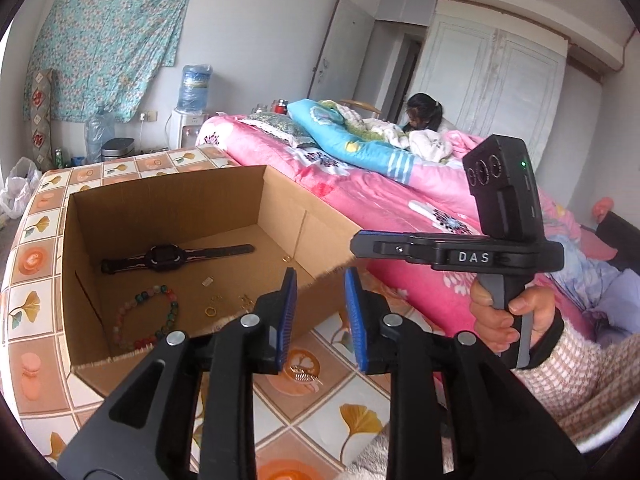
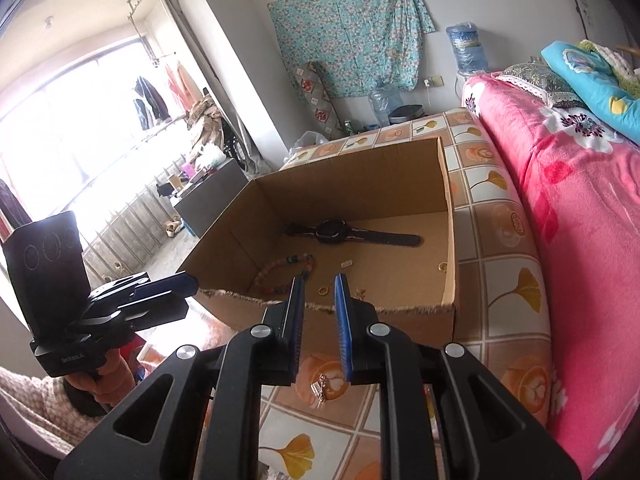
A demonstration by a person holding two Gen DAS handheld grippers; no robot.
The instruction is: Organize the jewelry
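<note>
Judging from the open brown cardboard box [image 1: 168,216], most is done: a black wristwatch [image 1: 166,258], a multicoloured bead bracelet [image 1: 148,320] and small gold rings [image 1: 211,311] lie inside. One small metal clasp piece [image 2: 322,390] remains on the patterned tabletop [image 2: 500,240], lower centre. The left gripper [image 1: 320,280] and right gripper [image 2: 319,284] are both released, grasping nothing.

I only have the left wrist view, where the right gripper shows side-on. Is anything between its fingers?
Observer: No. The right wrist view shows the right gripper with its jaws slightly apart and nothing between them.
Operator: Where does the left gripper sit relative to the box?
Observer: The left gripper is off the near left corner of the cardboard box, pointing toward it but not touching it.
Operator: What lies beyond the box on that side?
Observer: A bright window, with clothes hanging in front of it.
</note>
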